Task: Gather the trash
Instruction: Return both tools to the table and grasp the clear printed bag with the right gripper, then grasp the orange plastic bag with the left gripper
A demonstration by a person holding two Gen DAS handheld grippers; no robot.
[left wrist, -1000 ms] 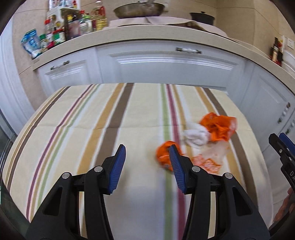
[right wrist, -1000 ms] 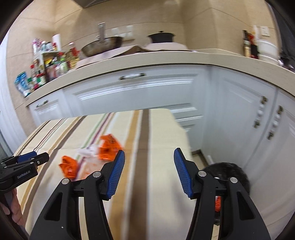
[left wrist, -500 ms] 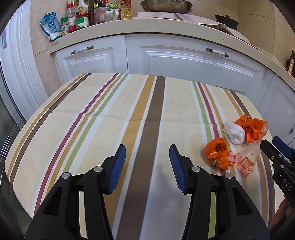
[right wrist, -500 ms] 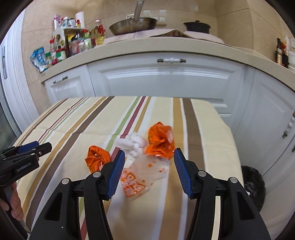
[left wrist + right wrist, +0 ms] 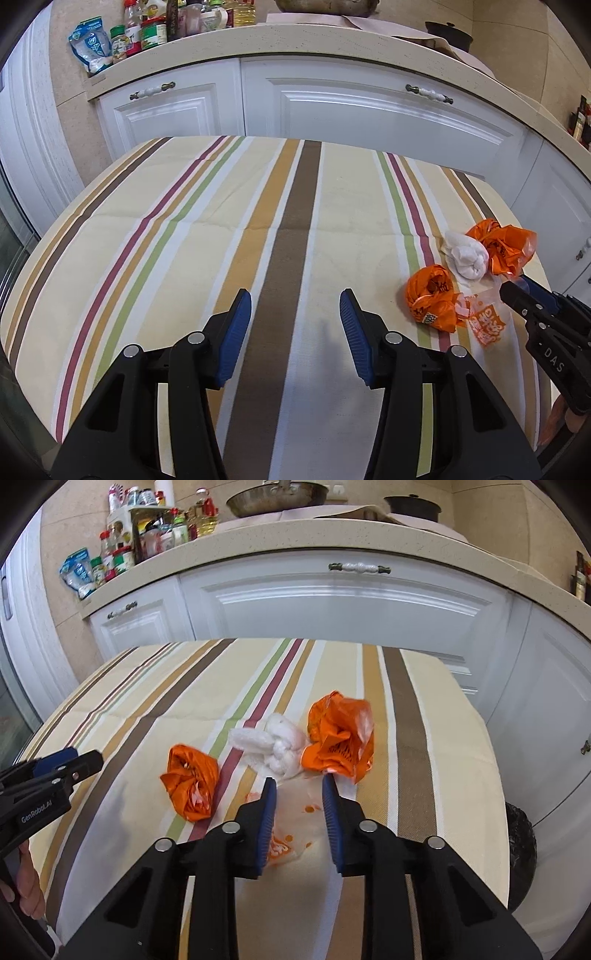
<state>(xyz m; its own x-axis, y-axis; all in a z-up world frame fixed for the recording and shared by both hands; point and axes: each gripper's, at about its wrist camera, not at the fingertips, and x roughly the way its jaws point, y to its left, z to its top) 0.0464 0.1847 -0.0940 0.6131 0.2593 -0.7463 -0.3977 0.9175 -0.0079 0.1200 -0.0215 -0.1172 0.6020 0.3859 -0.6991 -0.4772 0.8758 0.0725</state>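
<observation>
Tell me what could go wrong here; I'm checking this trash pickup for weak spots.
1. The right tongs have just been closing over the thin clear wrapper; they may pinch the striped tablecloth too.
2. The white tissue wad and orange bag touch that wrapper, so lifting could drag them off the near edge.

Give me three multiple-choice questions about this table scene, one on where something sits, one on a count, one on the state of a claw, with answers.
1. Where does the white tissue wad lie?
A. between the two orange wrappers
B. on the counter
C. in the bin

2. How many crumpled orange wrappers are on the striped tablecloth?
A. one
B. two
C. four

3. What is between the right claw's jaws?
A. a bottle
B. a spoon
C. the clear printed wrapper

Answers: 1 A, flanked by the left orange wrapper and right orange wrapper. 2 B, two show. 3 C, the jaws, just closing, straddle it.
</observation>
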